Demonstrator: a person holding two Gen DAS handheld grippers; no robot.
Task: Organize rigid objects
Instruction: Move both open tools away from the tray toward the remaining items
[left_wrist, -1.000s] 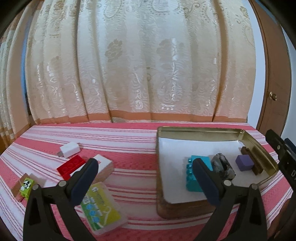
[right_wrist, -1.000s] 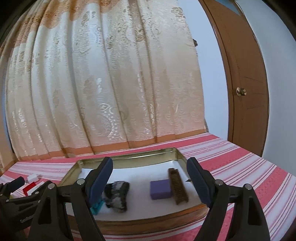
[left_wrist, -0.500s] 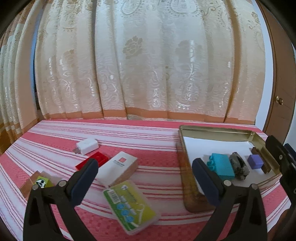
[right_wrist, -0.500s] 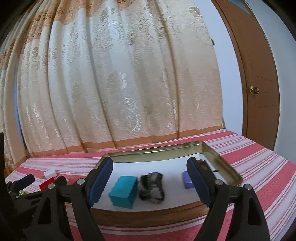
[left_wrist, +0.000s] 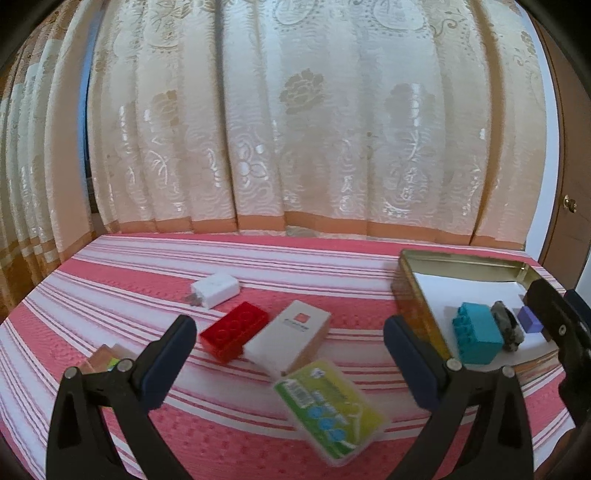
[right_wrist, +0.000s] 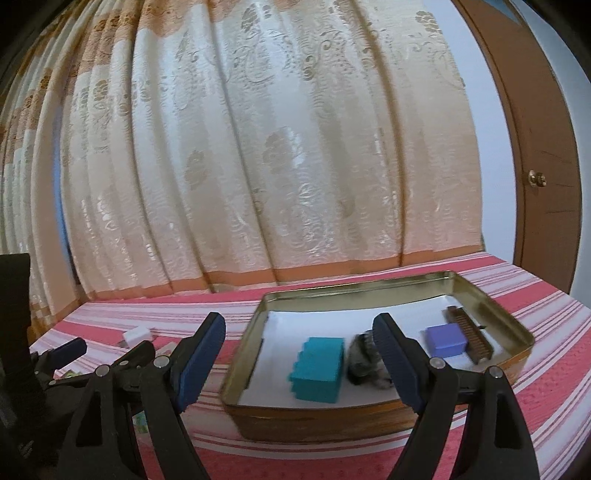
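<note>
Hiding behind the left gripper (left_wrist: 290, 356), a small box (left_wrist: 105, 360) shows blurred.

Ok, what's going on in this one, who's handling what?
A person is sorting small items into a gold tin tray on a striped cloth. Both the left gripper and right gripper are open and empty. The tray already holds a teal brick, a grey stone, a purple block and a brown comb. Outside it lie a red brick, white charger, white box and green packet.
</note>
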